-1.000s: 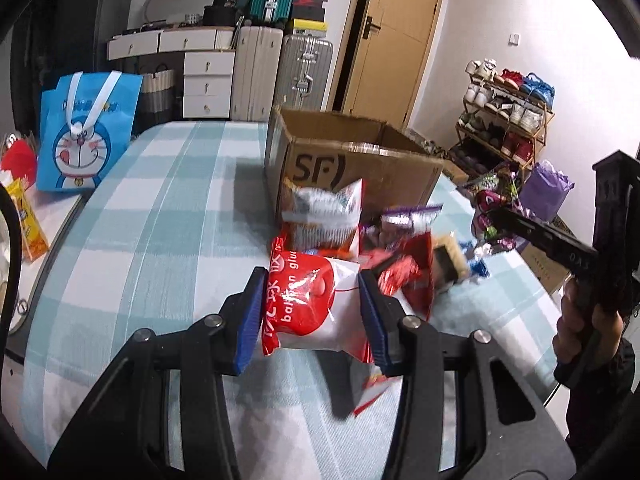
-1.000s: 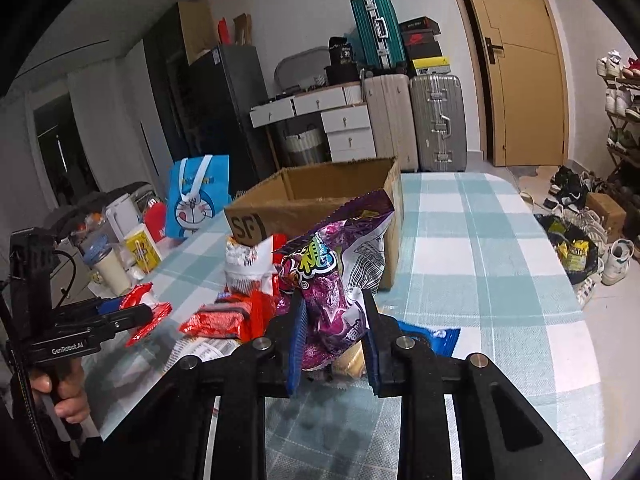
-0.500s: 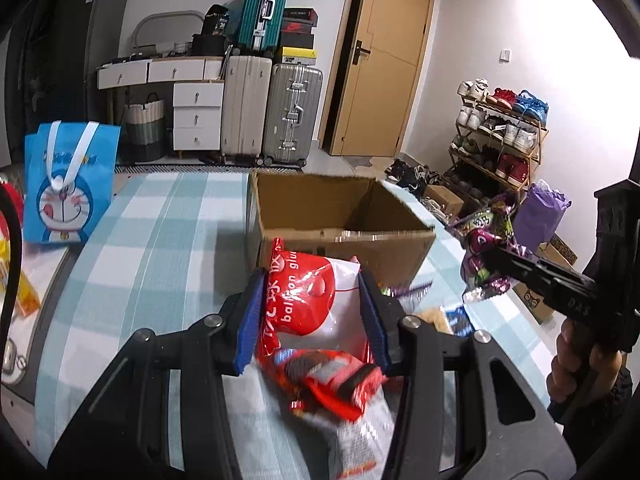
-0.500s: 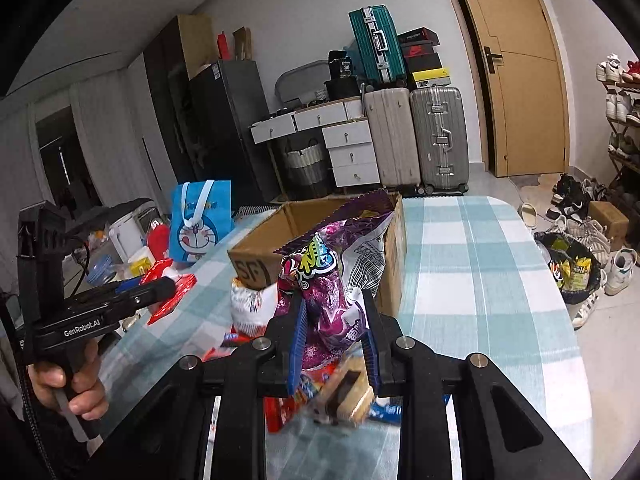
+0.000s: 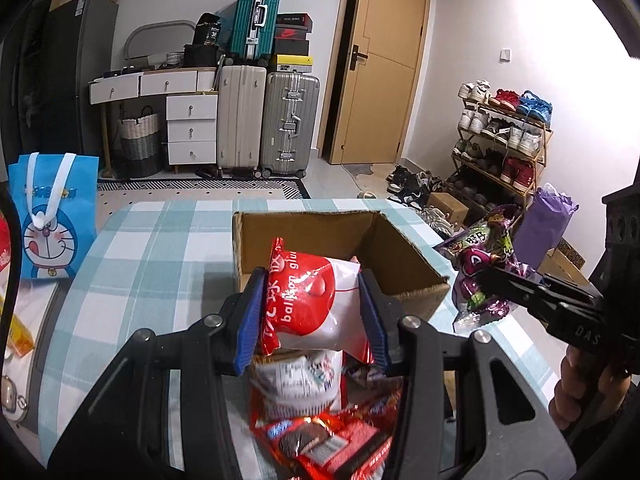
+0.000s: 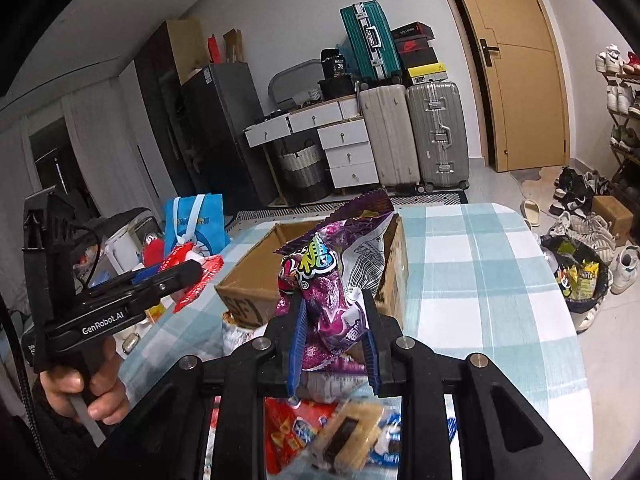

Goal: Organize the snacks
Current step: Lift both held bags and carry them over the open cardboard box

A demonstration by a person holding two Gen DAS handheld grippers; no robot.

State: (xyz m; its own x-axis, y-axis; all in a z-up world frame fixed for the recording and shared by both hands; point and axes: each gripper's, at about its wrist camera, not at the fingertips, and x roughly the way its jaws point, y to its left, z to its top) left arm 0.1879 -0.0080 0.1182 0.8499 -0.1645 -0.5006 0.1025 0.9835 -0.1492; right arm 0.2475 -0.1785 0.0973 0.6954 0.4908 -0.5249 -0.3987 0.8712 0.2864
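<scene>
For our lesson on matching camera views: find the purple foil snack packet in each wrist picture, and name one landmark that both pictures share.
Left wrist view: purple foil snack packet at right of the picture, held by the right tongs.
Right wrist view: same packet at centre, clamped between blue pads.
Shared landmark: open brown cardboard box on the checked tablecloth.

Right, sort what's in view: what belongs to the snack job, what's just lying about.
Job:
- red and white snack bag in left gripper
- purple snack bag in right gripper
- cardboard box
- loose snacks on table

Lying about:
- blue cartoon bag
- suitcases
- shoe rack
</scene>
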